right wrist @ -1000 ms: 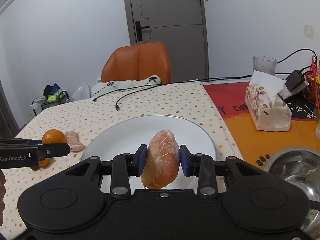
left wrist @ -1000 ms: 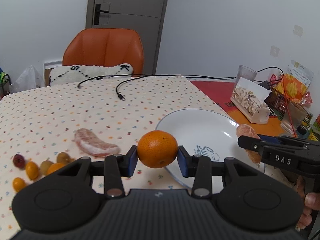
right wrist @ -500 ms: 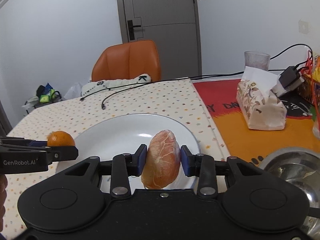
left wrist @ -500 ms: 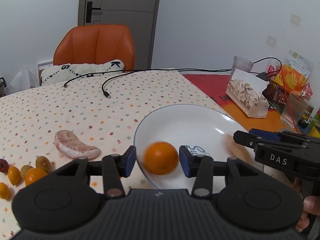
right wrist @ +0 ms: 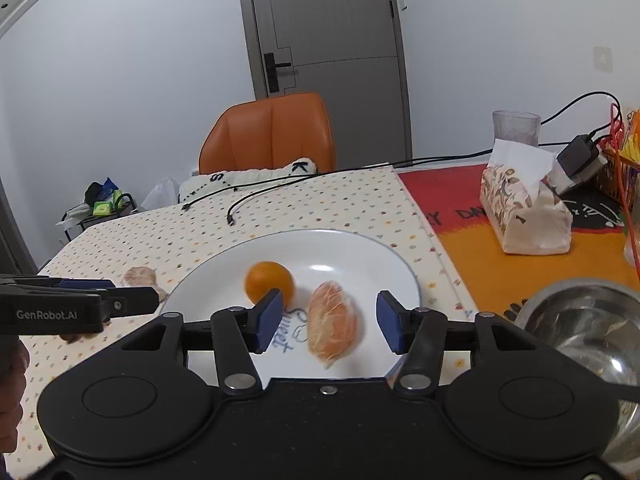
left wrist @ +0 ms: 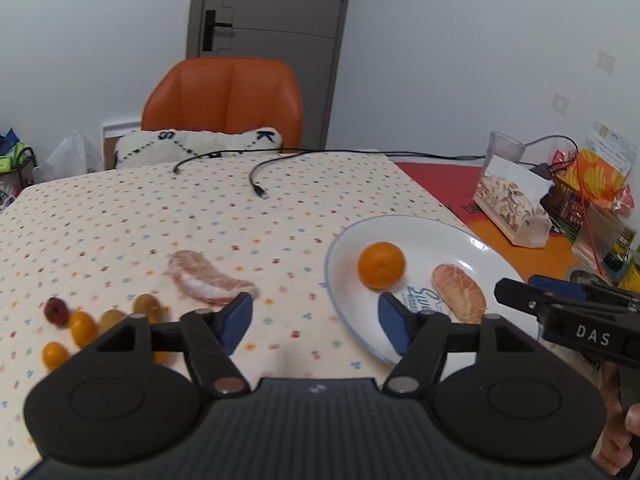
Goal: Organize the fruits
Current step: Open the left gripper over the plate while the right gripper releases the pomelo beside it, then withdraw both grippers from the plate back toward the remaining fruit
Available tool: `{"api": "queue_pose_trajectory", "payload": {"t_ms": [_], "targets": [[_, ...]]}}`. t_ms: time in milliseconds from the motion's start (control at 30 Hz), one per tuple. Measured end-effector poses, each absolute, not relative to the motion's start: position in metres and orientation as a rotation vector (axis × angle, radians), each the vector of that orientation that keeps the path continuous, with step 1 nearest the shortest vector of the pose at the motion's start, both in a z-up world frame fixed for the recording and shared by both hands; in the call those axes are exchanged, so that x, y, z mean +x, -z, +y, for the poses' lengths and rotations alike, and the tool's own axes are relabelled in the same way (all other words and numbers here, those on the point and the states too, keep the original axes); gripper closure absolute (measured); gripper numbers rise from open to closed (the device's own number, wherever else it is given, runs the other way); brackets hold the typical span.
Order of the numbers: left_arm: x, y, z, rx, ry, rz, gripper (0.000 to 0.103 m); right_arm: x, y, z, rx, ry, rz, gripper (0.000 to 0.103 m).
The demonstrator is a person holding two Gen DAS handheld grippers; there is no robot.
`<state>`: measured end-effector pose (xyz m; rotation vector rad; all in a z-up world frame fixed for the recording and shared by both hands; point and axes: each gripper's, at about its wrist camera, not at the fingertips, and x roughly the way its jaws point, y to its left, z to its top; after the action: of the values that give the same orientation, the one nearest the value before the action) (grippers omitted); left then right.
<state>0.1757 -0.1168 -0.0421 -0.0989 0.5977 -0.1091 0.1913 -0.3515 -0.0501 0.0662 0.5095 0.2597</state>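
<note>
An orange mandarin [left wrist: 381, 265] and a peeled pomelo segment [left wrist: 459, 293] lie on the white plate [left wrist: 452, 236]. In the right wrist view the mandarin [right wrist: 269, 282] and the segment [right wrist: 332, 318] lie side by side on the plate [right wrist: 360, 252]. My left gripper [left wrist: 316, 322] is open and empty over the plate's left rim. My right gripper [right wrist: 327, 320] is open, its jaws either side of the segment. A second pomelo segment [left wrist: 208, 278] and several small fruits [left wrist: 84, 326] lie on the dotted cloth to the left.
A tissue pack [right wrist: 524, 208], a glass [right wrist: 516, 128] and snack bags [left wrist: 600, 176] stand at the right. A steel bowl [right wrist: 584, 320] sits at the near right. Black cables [left wrist: 256, 176] cross the far table. An orange chair [left wrist: 224, 96] stands behind.
Both grippers opened. The mandarin dropped from my left gripper onto the plate, and the pomelo segment left my right gripper and now lies on the plate. My left gripper drew back leftward.
</note>
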Motion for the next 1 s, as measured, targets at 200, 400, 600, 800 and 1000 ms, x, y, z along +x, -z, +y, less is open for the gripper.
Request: {"api": "queue_pose_trajectory", "payload": {"t_ms": [200,400,600,800,1000], "targets": [[0.166,0.037,-0.102,-0.097,0.08,0.58,0.026,0.18,0.046,-0.34,0.062,-0.275,0.492,0.042],[0.154,0.034,-0.091,-0.106,0.056,0.556,0.017,0.175,0.045,-0.329,0.068,-0.301,0.497,0.04],[0.144,0.033,-0.084,-0.076,0.025,0.537,0.012,0.169,0.044,-0.322,0.081,-0.318,0.483,0.023],[0.135,0.033,-0.067,-0.124,0.019,0.544,0.012,0.163,0.042,-0.314,0.089,-0.357,0.465,0.009],[0.126,0.033,-0.043,-0.161,-0.019,0.55,0.012,0.161,0.041,-0.299,0.087,-0.396,0.468,0.009]]}}
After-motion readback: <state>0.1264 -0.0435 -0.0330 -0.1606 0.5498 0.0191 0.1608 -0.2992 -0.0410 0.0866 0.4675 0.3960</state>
